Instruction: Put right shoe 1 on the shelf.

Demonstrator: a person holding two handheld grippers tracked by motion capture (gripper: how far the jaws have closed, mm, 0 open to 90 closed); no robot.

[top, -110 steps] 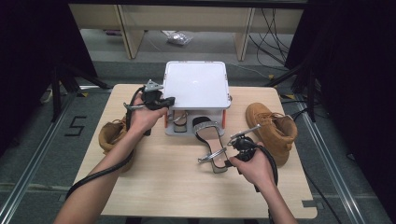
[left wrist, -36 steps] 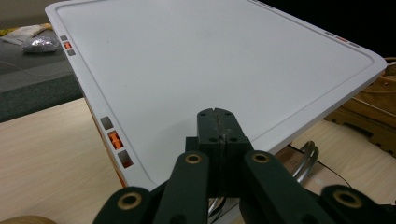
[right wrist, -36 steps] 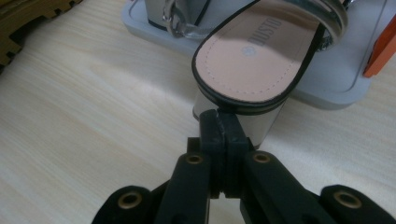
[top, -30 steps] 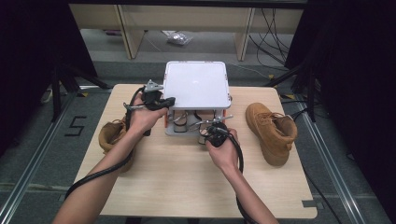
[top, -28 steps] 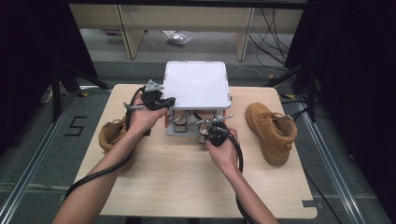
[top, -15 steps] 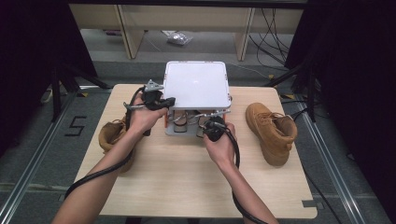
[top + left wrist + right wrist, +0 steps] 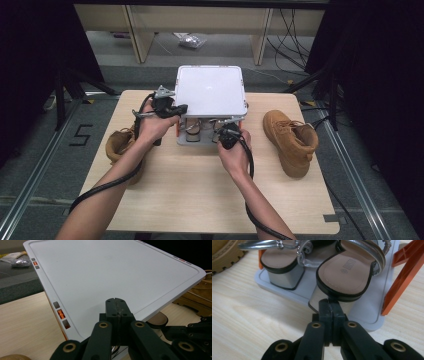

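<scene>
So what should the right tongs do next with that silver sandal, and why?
Probably nudge it a little deeper onto the grey lower shelf. The right tongs are shut, tips against the heel of the silver block-heeled sandal, which sits near the shelf's front edge beside its mate, while the left tongs rest on the white upper tray.

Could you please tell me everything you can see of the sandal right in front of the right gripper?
The sandal has a tan insole with a printed mark, a black rim, silver straps and a shiny silver block heel. It stands upright on the grey base of the shoe rack, heel toward the camera, under the white top shelf. A matching sandal sits beside it. The right gripper, jaws shut, meets the back of its heel; whether it pinches anything there I cannot tell.
</scene>
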